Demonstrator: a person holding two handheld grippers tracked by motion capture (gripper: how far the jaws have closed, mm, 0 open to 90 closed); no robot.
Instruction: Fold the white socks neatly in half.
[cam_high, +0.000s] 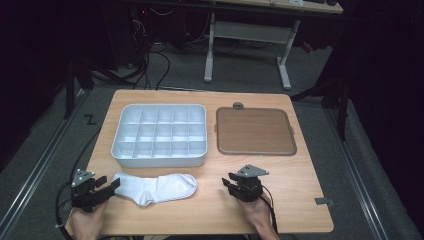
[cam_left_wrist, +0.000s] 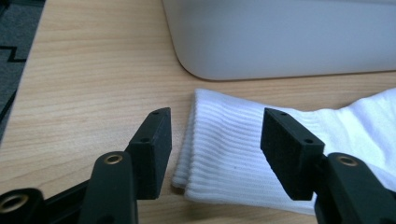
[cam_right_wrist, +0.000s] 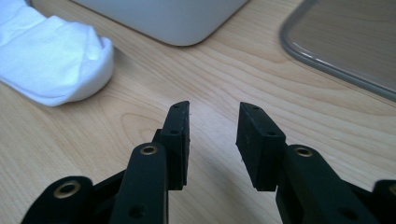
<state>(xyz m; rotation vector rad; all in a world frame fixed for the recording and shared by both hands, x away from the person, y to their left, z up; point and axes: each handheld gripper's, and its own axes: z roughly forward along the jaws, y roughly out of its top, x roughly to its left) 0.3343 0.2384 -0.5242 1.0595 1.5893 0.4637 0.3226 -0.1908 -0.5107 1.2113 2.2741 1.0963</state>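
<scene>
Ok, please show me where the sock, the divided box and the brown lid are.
sock (cam_high: 157, 187), high view, middle part.
divided box (cam_high: 161, 160), high view, near wall.
brown lid (cam_high: 255, 131), high view, centre.

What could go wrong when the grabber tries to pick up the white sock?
The left gripper has its jaws open around the cuff of the sock, not yet pressing. It might pinch only the top layer, so the sock could slip out. The sock lies close to the white divided tray, so dragging it could bump the tray. The right gripper is open over bare table, apart from the toe, so one end may dangle.
</scene>
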